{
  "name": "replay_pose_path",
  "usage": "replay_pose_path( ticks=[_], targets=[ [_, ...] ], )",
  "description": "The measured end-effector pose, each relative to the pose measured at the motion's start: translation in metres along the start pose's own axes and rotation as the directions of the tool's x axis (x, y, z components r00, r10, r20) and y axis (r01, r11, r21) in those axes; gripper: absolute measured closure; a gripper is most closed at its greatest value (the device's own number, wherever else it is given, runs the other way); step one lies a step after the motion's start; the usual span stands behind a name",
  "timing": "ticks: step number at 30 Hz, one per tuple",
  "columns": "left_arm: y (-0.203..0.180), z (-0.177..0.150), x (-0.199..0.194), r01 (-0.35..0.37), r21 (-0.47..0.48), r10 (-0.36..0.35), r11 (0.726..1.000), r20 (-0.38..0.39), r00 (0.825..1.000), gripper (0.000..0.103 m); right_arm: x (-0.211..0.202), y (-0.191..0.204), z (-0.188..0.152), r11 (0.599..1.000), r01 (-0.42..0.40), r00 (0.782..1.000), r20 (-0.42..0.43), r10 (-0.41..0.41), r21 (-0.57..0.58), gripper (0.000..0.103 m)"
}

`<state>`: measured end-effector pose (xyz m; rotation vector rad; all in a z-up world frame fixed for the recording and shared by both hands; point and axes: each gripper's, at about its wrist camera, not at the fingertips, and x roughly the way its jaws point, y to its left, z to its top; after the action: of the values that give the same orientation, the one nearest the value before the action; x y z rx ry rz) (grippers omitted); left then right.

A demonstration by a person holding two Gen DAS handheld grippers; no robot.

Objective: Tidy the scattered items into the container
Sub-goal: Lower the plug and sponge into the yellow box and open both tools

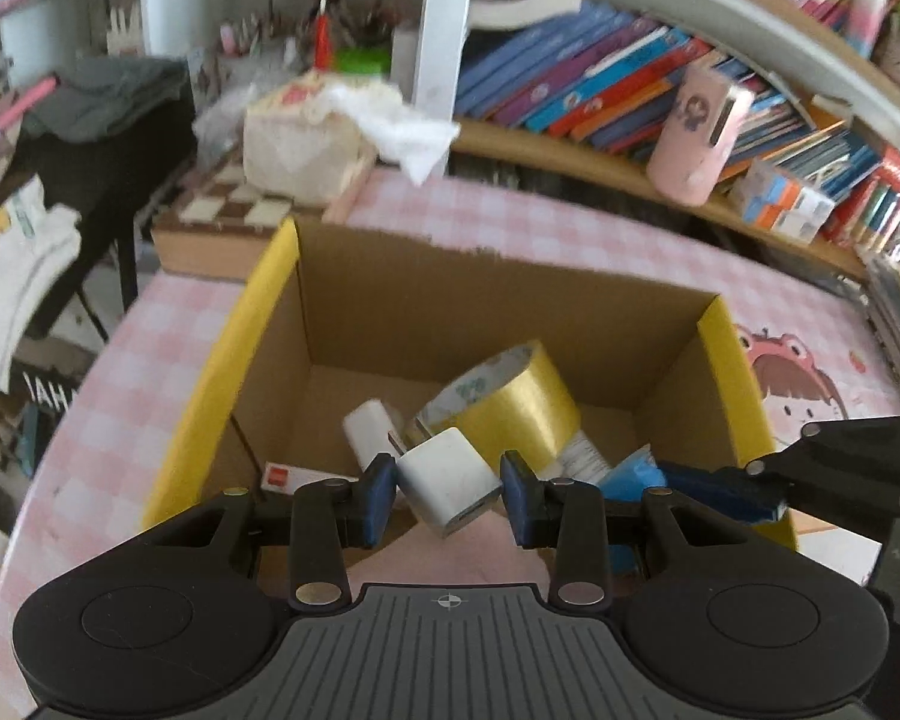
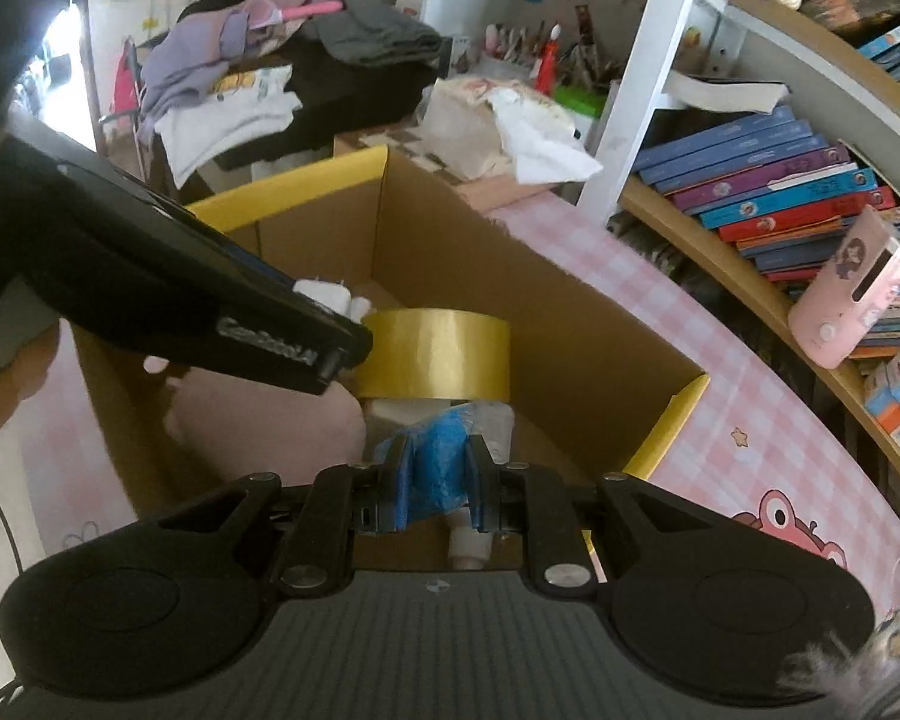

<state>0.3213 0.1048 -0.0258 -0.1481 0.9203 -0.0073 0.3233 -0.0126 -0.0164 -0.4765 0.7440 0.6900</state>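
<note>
An open cardboard box (image 1: 450, 306) with yellow flaps stands on the pink checked table. Inside it lie a roll of yellow tape (image 1: 510, 408), a white tube (image 1: 369, 429) and a small red-and-white card (image 1: 288, 476). My left gripper (image 1: 450, 492) is shut on a white USB charger plug (image 1: 447, 480), held over the box's near edge. My right gripper (image 2: 438, 483) is shut on a crumpled blue packet (image 2: 438, 468) above the box (image 2: 570, 312), just in front of the tape roll (image 2: 435, 354). The left gripper's black body (image 2: 168, 276) crosses the right wrist view with the plug (image 2: 327, 294).
Bookshelves with rows of books (image 1: 600, 78) run behind the table, with a pink device (image 1: 699, 132) leaning on them. A chessboard box (image 1: 240, 216) with a cloth-covered bundle sits behind the cardboard box. Clothes are piled on a chair (image 2: 270, 78) at far left.
</note>
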Motion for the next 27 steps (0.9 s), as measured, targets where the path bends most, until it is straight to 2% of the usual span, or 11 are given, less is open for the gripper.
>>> replay_pose_path(
  ticks=[8, 12, 14, 19, 23, 27],
  targets=[
    [-0.005, 0.000, 0.016, -0.008, 0.005, 0.008, 1.000, -0.039, 0.999, 0.064, 0.013, -0.004, -0.001, 0.999, -0.037, 0.999, -0.039, 0.036, -0.024, 0.085],
    [-0.007, 0.001, 0.014, -0.039, 0.029, 0.040, 0.999, -0.024, 0.999, 0.047, 0.015, -0.006, -0.001, 0.999, -0.051, 0.998, -0.032, 0.051, -0.003, 0.069],
    [-0.006, 0.002, 0.011, -0.037, 0.026, 0.037, 0.999, -0.015, 0.999, 0.047, 0.013, -0.006, -0.001, 0.999, -0.047, 0.999, -0.025, 0.047, 0.005, 0.068],
    [-0.005, 0.002, -0.006, -0.013, 0.015, 0.012, 1.000, 0.029, 0.999, 0.047, -0.001, -0.006, -0.001, 0.999, -0.022, 1.000, 0.012, 0.021, 0.045, 0.064],
    [-0.012, -0.001, -0.030, 0.012, 0.056, -0.016, 0.998, 0.081, 0.997, 0.046, -0.026, -0.003, -0.001, 0.995, 0.019, 0.997, 0.072, -0.026, 0.096, 0.062],
    [-0.017, -0.010, -0.065, 0.034, 0.099, -0.049, 0.995, 0.155, 0.987, 0.038, -0.055, 0.004, -0.007, 0.985, 0.066, 0.989, 0.120, -0.086, 0.157, 0.060]
  ],
)
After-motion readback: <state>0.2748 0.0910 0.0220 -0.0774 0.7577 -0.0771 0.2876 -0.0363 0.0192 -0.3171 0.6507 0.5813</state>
